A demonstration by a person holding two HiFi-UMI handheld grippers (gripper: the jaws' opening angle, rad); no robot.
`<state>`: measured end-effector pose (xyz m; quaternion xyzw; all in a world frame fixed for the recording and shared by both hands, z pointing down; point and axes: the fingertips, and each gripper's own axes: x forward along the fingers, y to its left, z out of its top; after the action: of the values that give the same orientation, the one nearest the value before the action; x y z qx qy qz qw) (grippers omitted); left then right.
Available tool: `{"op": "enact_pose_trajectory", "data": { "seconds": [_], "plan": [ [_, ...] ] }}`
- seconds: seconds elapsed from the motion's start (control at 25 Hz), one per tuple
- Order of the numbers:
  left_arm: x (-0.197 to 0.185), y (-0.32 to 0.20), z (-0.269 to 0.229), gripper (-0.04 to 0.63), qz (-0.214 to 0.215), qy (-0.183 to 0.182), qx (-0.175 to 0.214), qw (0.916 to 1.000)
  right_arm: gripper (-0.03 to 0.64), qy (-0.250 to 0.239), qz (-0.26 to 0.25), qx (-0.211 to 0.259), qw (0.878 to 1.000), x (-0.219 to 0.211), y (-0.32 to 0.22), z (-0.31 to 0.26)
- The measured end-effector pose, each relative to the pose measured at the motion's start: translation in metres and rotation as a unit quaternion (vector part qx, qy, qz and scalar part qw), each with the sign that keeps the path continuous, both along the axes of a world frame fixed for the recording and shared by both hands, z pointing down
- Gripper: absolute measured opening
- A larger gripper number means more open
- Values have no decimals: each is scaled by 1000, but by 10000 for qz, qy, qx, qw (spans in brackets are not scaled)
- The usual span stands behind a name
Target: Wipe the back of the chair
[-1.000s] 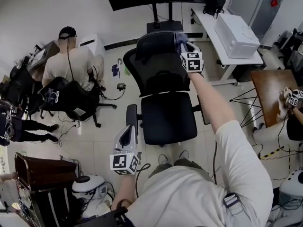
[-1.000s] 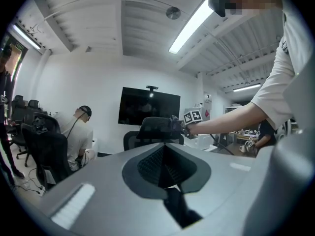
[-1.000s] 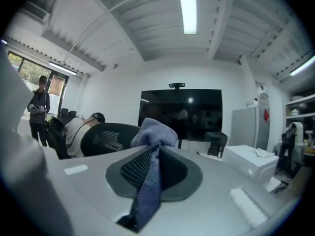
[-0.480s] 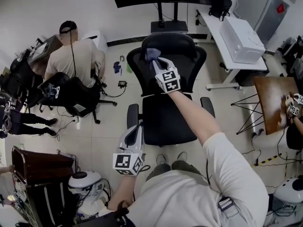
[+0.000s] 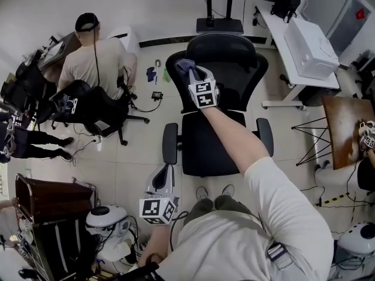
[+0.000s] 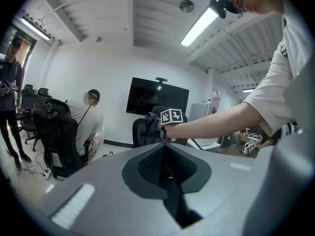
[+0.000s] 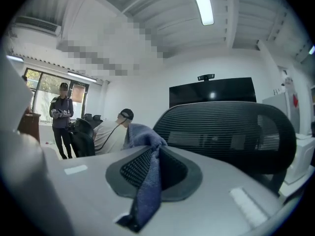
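Chair back [image 5: 237,69], black and full of little holes. Stood upright in the middle of the room, just behind its seat [image 5: 214,142]. Partly hidden in the head view by the right gripper [image 5: 192,74] and the bare arm reaching over it. Wheels not seen at all under the seat. Far side cut off at the edge of the right gripper view.

Blue cloth [image 7: 146,181], pinched tight between the right gripper's jaws. Bunched up at the tip and hung down in a strip. Sat at the upper left part of the back, as the head view showed it. Hard to tell whether it really pressed on the mesh or was only just beside it.

Left gripper [image 5: 163,173], held low near the armrest [image 5: 170,144], well apart from the back. Jaws squeezed together with nothing in them.

One second before, had the cloth up at the top right corner of the back. Half a second before, already over on the left part. Left gripper hardly shifted.
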<state>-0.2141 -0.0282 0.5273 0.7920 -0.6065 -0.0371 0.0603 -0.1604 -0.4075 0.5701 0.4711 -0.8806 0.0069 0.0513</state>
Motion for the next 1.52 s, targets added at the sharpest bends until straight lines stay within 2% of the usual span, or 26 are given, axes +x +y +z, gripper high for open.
{"op": "enact_pose_trajectory", "data": {
  "seconds": [0.08, 0.2, 0.36, 0.48, 0.6, 0.72, 0.8, 0.88, 1.0, 1.16, 1.32, 1.52],
  "plan": [
    [-1, 1, 0, 64, 101, 1, 33, 9999, 44, -16, 206, 49, 9998, 21, 3, 3],
    [11, -14, -10, 64, 326, -23, 88, 9994, 44, -3, 640, 32, 9979, 81, -9, 3],
    [44, -63, -50, 64, 615, -78, 9, 9981, 44, 96, 1123, -118, 9936, 175, -54, -16],
    [72, -81, -68, 64, 854, -81, -44, 9963, 44, 99, 1382, -182, 9902, 229, -64, -26],
    [96, -88, -75, 64, 1055, -107, -75, 9943, 44, 147, 1586, -341, 9867, 265, -65, -24],
    [105, -90, -75, 64, 1140, -136, -84, 9934, 44, 102, 1570, -419, 9867, 273, -63, -16],
    [103, -92, -73, 64, 1097, -129, -103, 9938, 46, 15, 1438, -425, 9887, 261, -63, -14],
    [96, -93, -68, 64, 1005, -109, -131, 9948, 44, -5, 1099, -343, 9933, 226, -58, -13],
    [80, -86, -60, 64, 863, -98, -102, 9962, 44, -123, 323, -298, 9990, 136, -36, -6],
    [61, -84, -55, 64, 561, -48, -67, 9984, 44, -353, -338, -674, 9965, 24, -34, 25],
    [41, -75, -41, 64, 168, -16, -113, 9998, 44, -130, -497, -985, 9938, -44, -64, 74],
    [11, -70, 3, 64, -183, -3, -394, 9991, 44, 102, -457, -1131, 9925, -69, -108, 114]
  ]
}}
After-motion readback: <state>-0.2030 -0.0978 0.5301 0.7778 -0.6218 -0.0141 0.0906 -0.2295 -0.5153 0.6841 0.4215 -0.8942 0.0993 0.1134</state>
